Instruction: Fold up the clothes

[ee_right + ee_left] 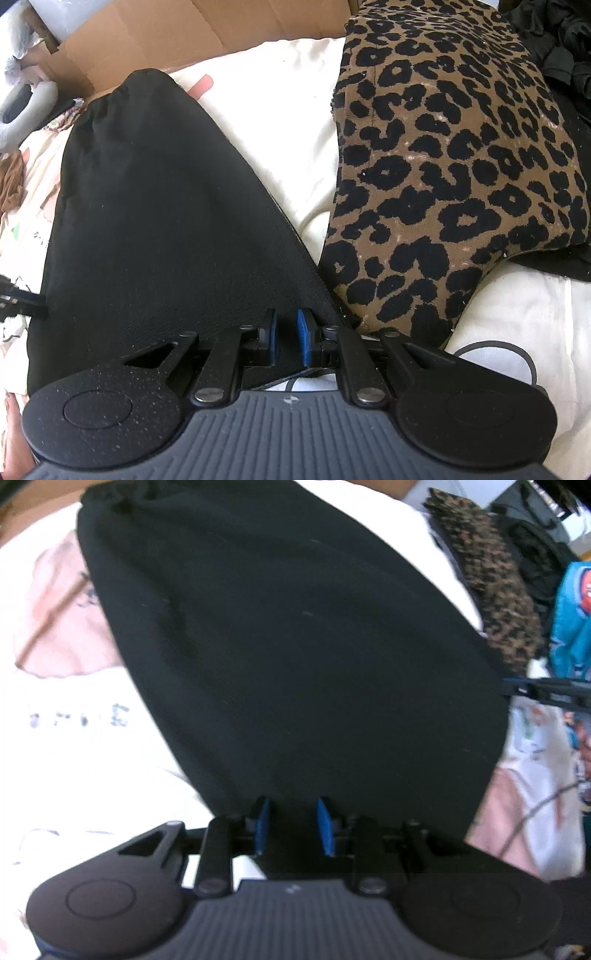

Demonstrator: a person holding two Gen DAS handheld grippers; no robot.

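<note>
black garment [155, 221] on white bedding [280, 122], cardboard [184, 33] behind

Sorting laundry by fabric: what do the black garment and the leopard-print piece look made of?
Black garment: probably a matte woven or fine-knit cloth; a fine ribbed texture and lint specks show. Leopard-print folded piece: seemingly a soft, thick knit; the spot edges look fuzzy and stepped.

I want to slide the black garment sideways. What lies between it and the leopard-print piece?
In the right wrist view, bare white bedding lies between the black garment and the leopard-print piece; near the tongs they meet.
</note>
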